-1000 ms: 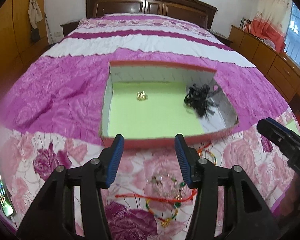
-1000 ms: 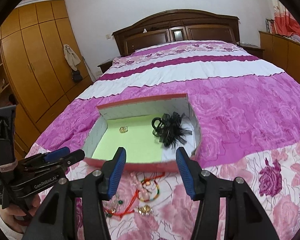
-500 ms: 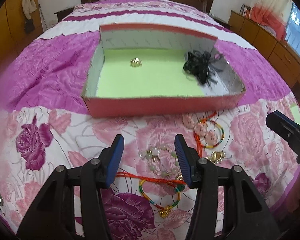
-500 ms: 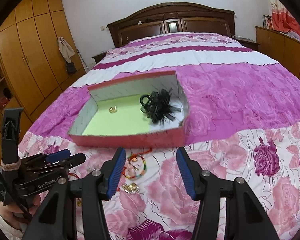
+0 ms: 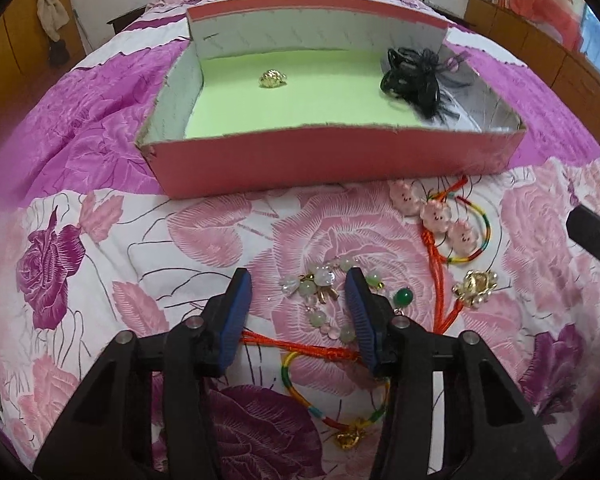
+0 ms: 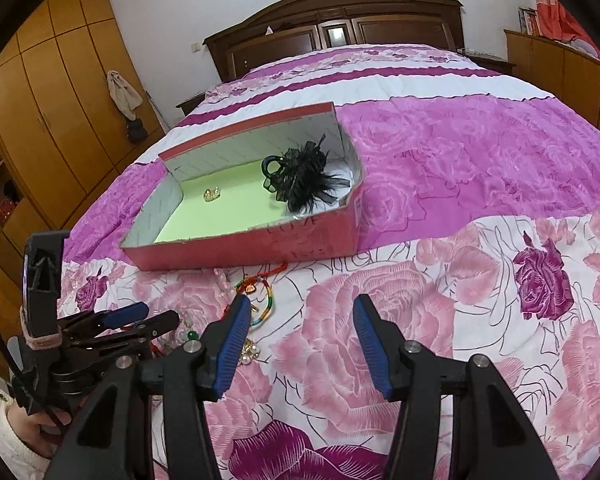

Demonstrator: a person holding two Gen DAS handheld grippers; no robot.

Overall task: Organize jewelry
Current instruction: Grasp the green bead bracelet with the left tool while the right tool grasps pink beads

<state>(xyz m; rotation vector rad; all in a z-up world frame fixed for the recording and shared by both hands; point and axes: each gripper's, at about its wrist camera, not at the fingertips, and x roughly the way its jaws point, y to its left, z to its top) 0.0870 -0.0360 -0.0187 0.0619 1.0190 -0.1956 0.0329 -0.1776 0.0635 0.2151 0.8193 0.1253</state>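
Two spread jaws of left gripper (image 5: 298,314) straddle bead bracelet (image 5: 320,296) at frame centre; right gripper (image 6: 298,334), also spread, is farther.

Left gripper (image 5: 298,312) lower, astride bead bracelet (image 5: 320,300).

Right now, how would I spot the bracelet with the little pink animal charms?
Find the red box on the bed. On the quilt before its right corner lies the pink charm bracelet: three pink animal faces on red cord, unlike the pale green bead bracelet nearby.
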